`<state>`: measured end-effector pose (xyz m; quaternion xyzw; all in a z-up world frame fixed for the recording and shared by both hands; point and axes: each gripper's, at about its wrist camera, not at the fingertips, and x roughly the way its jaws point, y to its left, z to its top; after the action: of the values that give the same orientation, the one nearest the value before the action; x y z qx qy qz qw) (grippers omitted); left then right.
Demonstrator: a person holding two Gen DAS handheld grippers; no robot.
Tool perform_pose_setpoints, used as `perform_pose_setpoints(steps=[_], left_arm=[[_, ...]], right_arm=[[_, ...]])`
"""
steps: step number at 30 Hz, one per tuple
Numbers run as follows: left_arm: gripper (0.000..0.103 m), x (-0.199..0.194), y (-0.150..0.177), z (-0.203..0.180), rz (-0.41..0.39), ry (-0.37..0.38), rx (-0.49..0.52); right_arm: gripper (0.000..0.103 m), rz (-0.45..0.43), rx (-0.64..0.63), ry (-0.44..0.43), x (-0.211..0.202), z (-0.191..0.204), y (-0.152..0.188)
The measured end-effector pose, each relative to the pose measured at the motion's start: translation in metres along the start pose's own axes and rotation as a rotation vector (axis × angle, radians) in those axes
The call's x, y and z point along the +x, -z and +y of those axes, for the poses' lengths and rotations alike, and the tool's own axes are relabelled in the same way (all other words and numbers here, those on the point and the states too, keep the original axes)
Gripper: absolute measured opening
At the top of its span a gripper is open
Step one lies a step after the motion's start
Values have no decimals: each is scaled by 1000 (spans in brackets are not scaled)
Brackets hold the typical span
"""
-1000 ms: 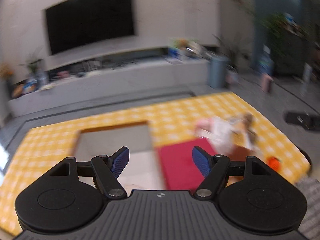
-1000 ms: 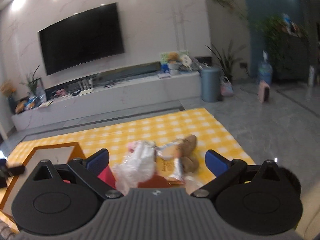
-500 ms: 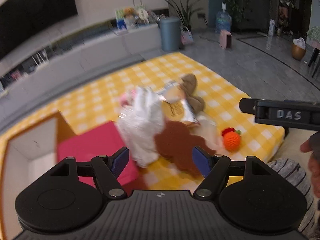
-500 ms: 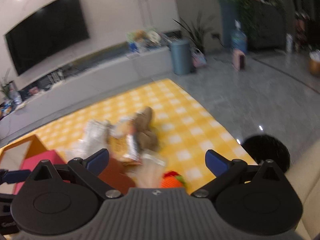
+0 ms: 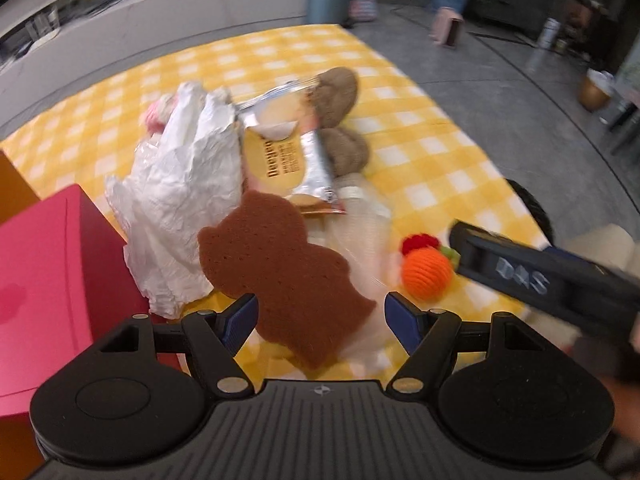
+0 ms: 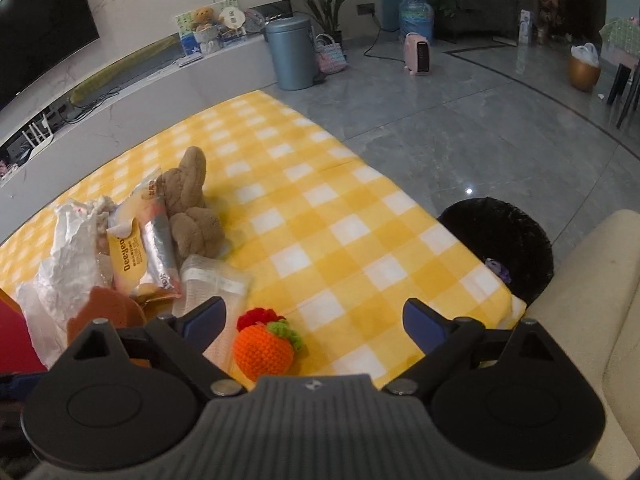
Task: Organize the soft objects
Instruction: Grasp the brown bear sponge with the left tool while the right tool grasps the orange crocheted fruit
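Though crocheted, orange ball [image 6: 262, 351] (red-topped)

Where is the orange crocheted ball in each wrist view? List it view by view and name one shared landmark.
Left wrist: orange crocheted ball right of centre, beside the brown bear-shaped sponge.
Right wrist: ball low and left of centre, just ahead of the left finger.
Shared landmark: yellow checked mat.

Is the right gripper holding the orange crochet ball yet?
No. The right gripper is empty, jaws closing but wide; the orange crochet ball lies on the yellow checked cloth between them, untouched.
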<state>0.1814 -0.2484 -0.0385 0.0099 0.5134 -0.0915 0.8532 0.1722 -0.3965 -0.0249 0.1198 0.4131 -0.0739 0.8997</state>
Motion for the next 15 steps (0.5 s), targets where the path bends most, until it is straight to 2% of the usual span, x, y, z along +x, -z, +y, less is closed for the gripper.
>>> perform_pose_setpoints(steps=[3,6,11,15], left_arm=[[85,15,-4,0,27,-46,-48],[85,21,-2,2,8,-110,-105],[85,30,-1,14,26,-78,-229],[90,47,-6,19,62,-84,-279]], right_arm=[[94,19,4,3,3,0,0],[94,26,6,0,4,0,0],[94,31,33,11,7,-2,-2],[94,76,85,-5,22,-4,-4]])
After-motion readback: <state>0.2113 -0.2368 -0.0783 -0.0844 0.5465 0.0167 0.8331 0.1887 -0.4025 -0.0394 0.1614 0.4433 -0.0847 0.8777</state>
